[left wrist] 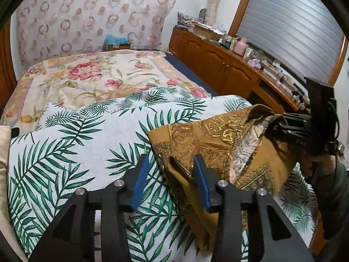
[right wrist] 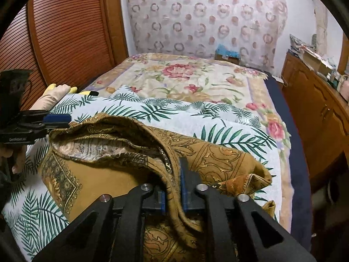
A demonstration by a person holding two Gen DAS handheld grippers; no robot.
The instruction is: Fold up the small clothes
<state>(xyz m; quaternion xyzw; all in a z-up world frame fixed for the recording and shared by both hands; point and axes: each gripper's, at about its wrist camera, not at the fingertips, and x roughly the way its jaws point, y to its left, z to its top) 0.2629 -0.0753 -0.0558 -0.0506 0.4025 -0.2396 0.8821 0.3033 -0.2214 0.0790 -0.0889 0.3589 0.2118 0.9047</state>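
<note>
right tool (right wrist: 173, 193) pinched on a fold of the mustard garment (right wrist: 104, 174). left tool (left wrist: 169, 181) wide open, holding nothing, at the garment's left edge on the palm-print sheet (left wrist: 76, 144).

Woven garment (left wrist: 209, 135) (gold-printed), glossy wood cabinet (left wrist: 209, 59)

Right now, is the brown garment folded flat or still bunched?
Still bunched. The brown patterned garment lies rumpled on the palm-leaf cloth, its pale lining showing; the right gripper pinches one edge, and the left gripper is open.

Palm-leaf sheet (left wrist: 87, 135) over floral blanket (left wrist: 87, 74); wooden cabinets (left wrist: 218, 59).
</note>
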